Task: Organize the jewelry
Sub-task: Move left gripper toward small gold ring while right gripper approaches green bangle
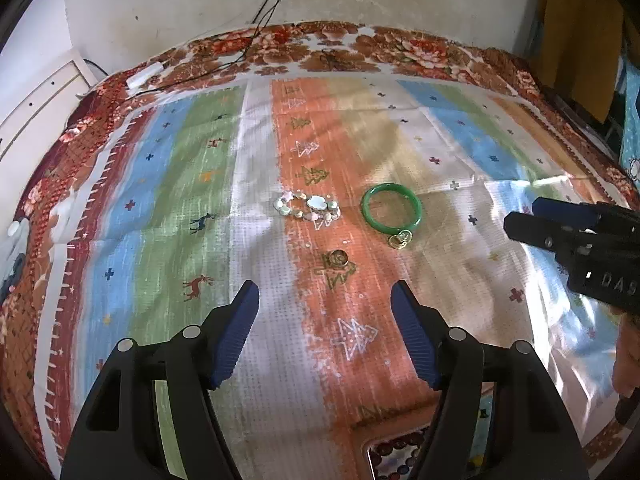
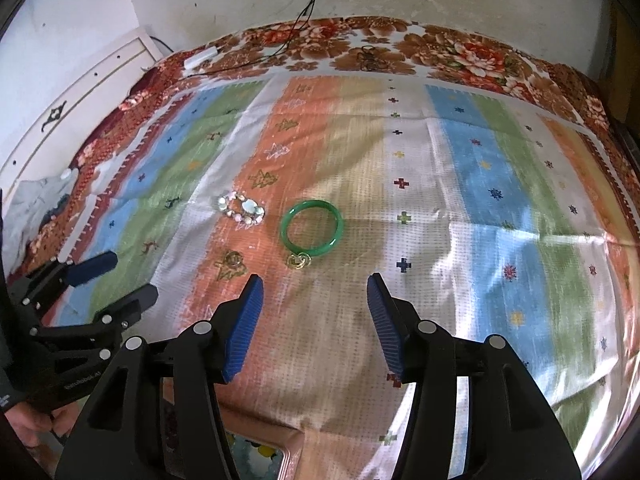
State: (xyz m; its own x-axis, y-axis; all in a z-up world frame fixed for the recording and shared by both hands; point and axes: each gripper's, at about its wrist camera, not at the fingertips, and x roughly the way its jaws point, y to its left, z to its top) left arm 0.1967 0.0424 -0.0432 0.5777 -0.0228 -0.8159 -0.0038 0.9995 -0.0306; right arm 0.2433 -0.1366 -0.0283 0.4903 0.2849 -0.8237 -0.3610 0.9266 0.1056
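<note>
Both hand-held grippers are hanging over the striped cloth (image 1: 224, 184) with nothing between their jaws: the left gripper (image 1: 325, 300) is standing wide apart, and the right gripper (image 2: 315, 294) is also parted, a little less.

Taking the green bangle (image 1: 391, 209) as the landmark, the cloth is spreading under it over a floral bedspread (image 1: 400, 46). At the near edge of the cloth, well apart from the bangle, a tray with beads (image 1: 394, 458) is showing only partly, so I cannot tell what is already lying in it. A pearly bracelet (image 1: 307, 206) is lying near the bangle on its left side. Two gold rings (image 1: 401, 239) are touching the bangle's near rim, and a small gold ring (image 1: 336, 258) is lying near it, toward the left gripper.

My judgement: the sorting is hardly begun, because all four pieces are lying loose on the cloth, and each one is waiting to be carried to the tray.
</note>
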